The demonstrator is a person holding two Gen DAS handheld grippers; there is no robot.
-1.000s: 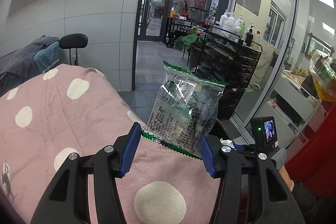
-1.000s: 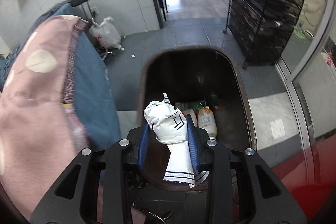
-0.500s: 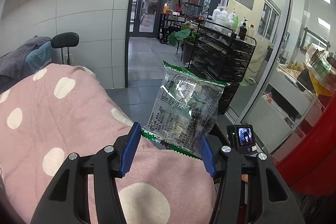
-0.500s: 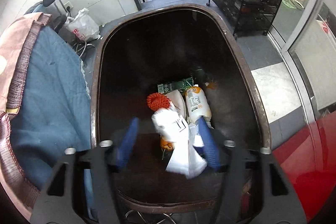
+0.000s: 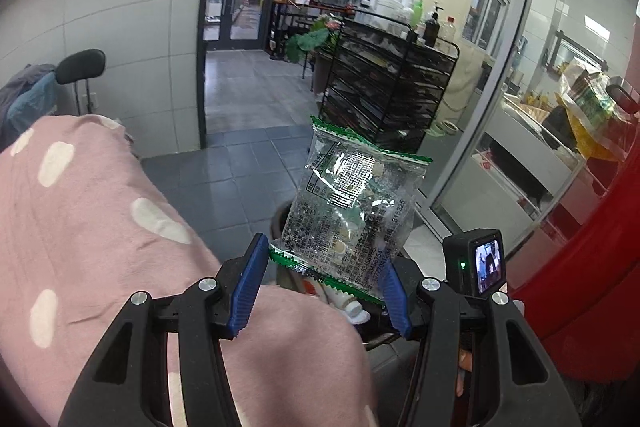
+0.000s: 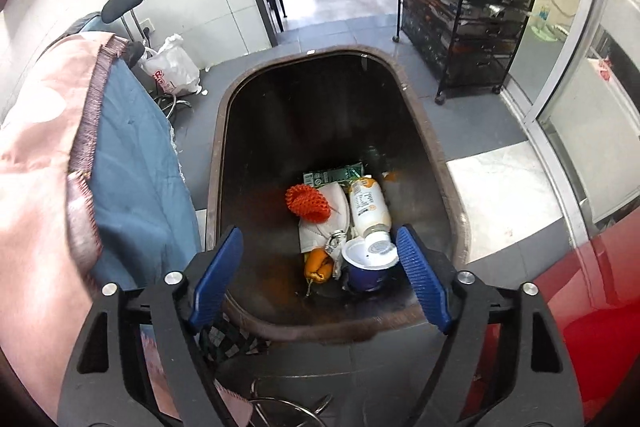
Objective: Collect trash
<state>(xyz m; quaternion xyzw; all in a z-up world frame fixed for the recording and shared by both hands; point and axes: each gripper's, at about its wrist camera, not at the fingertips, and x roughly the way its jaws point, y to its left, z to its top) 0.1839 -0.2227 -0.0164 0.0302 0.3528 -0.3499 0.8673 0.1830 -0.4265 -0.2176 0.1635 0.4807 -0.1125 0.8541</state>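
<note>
1. The left gripper (image 5: 326, 281) holds a clear snack bag (image 5: 352, 211) with green zigzag edges. Its two blue pads are quite far apart, and the bag's bottom edge is stretched flat between them, so the pads squeeze it from the sides.

2. The snack bag stands up above the pink dotted blanket (image 5: 100, 219), just in front of the trash bin. The bin's rim peeks out behind the bag in the left view.

3. The bag looks very light, thin and crinkly. It is shiny, so I think it can slip easily. A soft bag like this bends when squeezed, so holding the crimped bottom seam is a good spot, because it is the stiffest part.

4. The right gripper (image 6: 320, 275) is wide open and holds nothing. It hangs right over the trash bin (image 6: 436, 163).

5. Inside the bin lie an orange net ball (image 6: 307, 203), a white paper wrapper (image 6: 324, 223), a pale drink bottle (image 6: 368, 207), a blue cup (image 6: 366, 267), a small orange pepper (image 6: 318, 267) and a green pack (image 6: 332, 174).

6. I think the snack bag goes in next. It is so light that it may float or stick to a pad, so it should be let go right over the middle of the bin.
</note>
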